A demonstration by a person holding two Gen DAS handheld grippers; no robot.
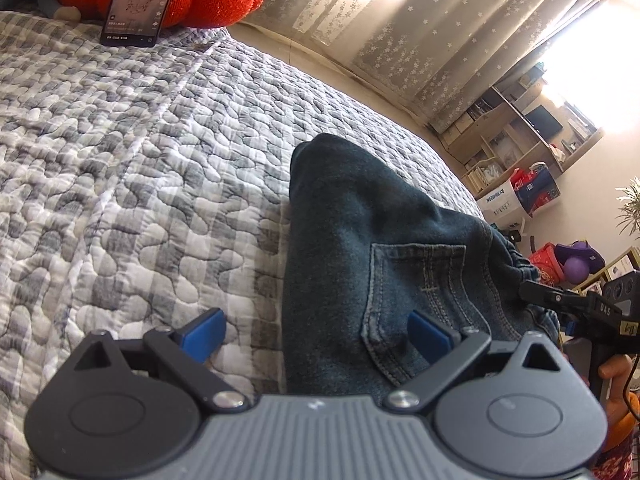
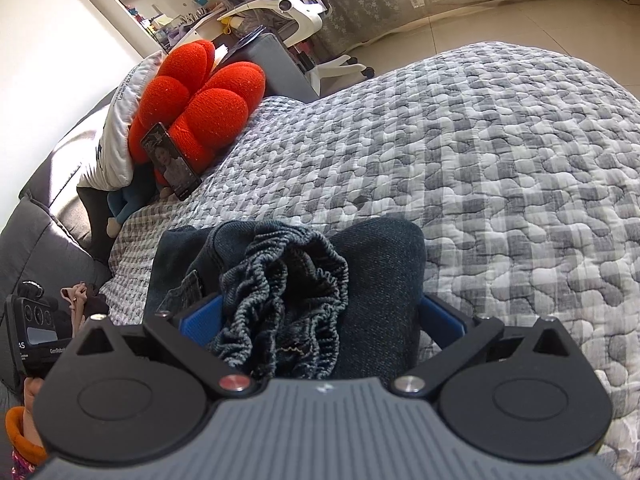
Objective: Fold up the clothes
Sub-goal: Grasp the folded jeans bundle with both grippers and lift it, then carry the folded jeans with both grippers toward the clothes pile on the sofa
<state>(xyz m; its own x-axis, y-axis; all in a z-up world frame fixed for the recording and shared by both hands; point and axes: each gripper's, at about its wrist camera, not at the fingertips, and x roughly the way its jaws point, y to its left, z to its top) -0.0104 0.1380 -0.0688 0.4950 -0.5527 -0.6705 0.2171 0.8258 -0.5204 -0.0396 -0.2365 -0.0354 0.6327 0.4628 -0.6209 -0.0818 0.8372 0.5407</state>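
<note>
- Right wrist view: the right gripper (image 2: 320, 320) stands wide apart around the jeans (image 2: 372, 264) waistband, gripping nothing; closing unevenly could bunch the fold.
- Left gripper (image 1: 314, 334), also spread, straddles the jeans' edge on the quilt (image 1: 140, 160); dragging risks unfolding them.

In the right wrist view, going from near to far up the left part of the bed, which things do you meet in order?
Right gripper with jaws open → jeans, elastic waistband nearest → phone, propped up → red cushion → white office chair.
</note>
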